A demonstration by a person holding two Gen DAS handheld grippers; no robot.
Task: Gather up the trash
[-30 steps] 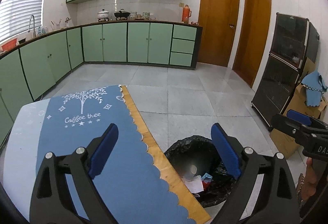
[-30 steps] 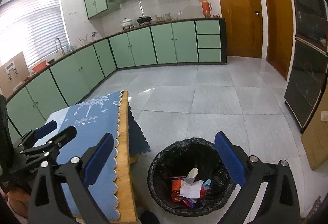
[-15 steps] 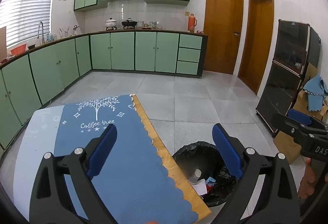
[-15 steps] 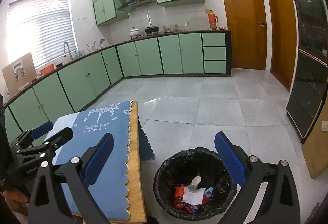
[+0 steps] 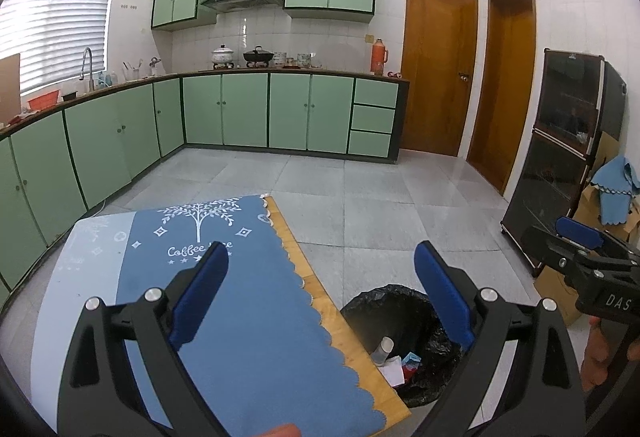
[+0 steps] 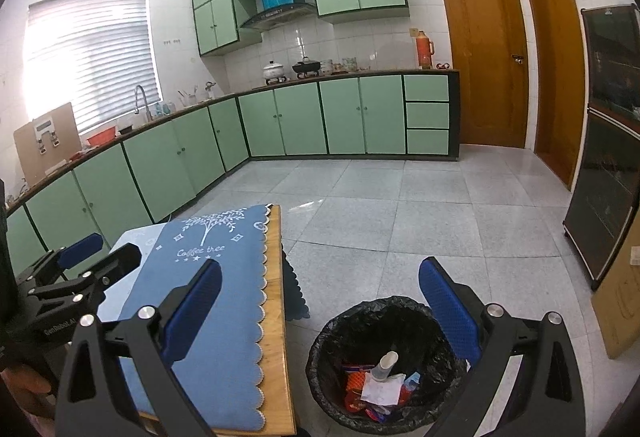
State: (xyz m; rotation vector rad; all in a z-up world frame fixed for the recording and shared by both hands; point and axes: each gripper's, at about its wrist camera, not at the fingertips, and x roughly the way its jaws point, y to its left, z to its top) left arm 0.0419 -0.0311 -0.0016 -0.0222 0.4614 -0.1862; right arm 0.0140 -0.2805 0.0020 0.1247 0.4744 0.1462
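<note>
Trash (image 6: 378, 387): wrappers, crumpled paper and a small bottle, already down in the black-lined bin (image 6: 328, 341) on the floor just beside the table's right edge. Blue "Coffee tree" cloth (image 5: 240, 301) on the table (image 5: 356, 345) bare of litter in both views, so collection judged finished or nearly so; anything beyond the frames unknown. Left gripper (image 5: 320, 301) held above the cloth's right edge, jaws spread wide, empty. Right gripper (image 6: 320, 311) held over the bin, jaws likewise released, gripping nothing.
</note>
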